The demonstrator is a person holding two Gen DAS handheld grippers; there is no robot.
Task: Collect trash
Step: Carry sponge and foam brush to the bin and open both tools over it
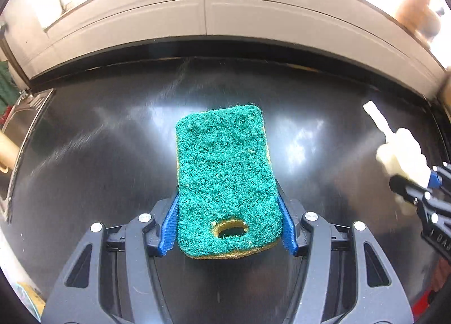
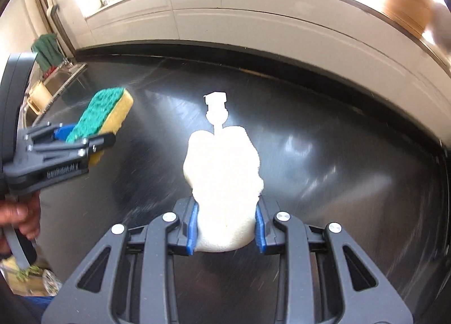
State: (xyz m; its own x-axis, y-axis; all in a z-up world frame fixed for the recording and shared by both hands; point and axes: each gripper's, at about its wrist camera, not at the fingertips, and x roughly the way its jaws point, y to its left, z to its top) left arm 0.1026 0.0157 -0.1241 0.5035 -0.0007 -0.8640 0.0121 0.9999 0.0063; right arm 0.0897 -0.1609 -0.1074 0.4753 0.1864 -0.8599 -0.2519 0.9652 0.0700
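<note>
Both grippers loaded, both held over the dark bench [image 1: 93, 154].

Left gripper [image 1: 228, 219]: clamped on a sponge [image 1: 225, 180], green scrub face up, yellow foam below. Pads bear on the two long edges near the rear end. Long axis runs straight ahead along the fingers; most of the sponge sticks out forward past the tips. A hole is worn through the near end. From the right wrist view the sponge [image 2: 105, 119] appears clear of the bench surface, tilted up at the front.

Right gripper [image 2: 227, 228]: clamped on a white wad [image 2: 222, 171], soft and crumpled, material unclear (tissue or foam). A thin white piece [image 2: 215, 107] with a flat head pokes out the front, pointing away from the gripper. Whether wad and piece are one item: cannot tell.

Key relation: the two grippers are side by side, left one seen at the left of the right view [image 2: 84, 143], right one at the right edge of the left view [image 1: 417, 185]. Near each other, not touching.

No bin or bag visible in either view. Judgement: pick-up appears done for both items; next step is carrying them to a trash container, direction unknown from here. Risk: the long overhang of the sponge may let it swing or slip.

Motion blur on the bench.
</note>
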